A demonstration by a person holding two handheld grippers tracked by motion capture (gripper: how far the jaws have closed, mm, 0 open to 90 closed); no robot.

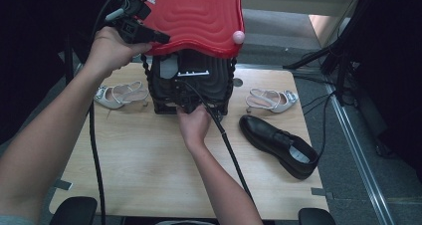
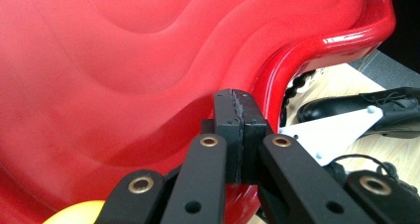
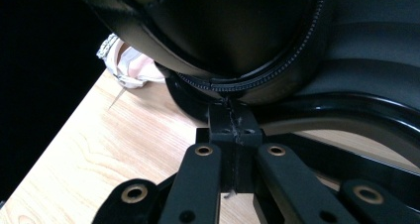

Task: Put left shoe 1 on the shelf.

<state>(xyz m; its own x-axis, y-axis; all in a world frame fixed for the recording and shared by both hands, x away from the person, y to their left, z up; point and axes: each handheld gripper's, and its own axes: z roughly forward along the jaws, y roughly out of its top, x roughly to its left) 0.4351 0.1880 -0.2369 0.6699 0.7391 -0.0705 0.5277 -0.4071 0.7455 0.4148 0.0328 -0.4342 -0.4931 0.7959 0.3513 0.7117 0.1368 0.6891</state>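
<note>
Up at the far middle of the table (image 1: 149, 185) stands a black case (image 1: 191, 85) with its red lid (image 1: 199, 16) raised, and the left gripper (image 1: 161, 37) has its jaws pressed together on the lid's lower left edge. Low at the case's front, the right gripper (image 3: 232, 120) sits with its jaws together at the zipper (image 3: 277, 75); whether anything is pinched there I cannot tell. Beside the case lie a pale sandal (image 1: 119, 94) on the left, another sandal (image 1: 272, 100) on the right, and a black shoe (image 1: 278, 145) nearer the right edge.

Left gripper (image 1: 149, 35) raised, jaws shut, right gripper (image 1: 186, 104) lower, apparently shut
</note>
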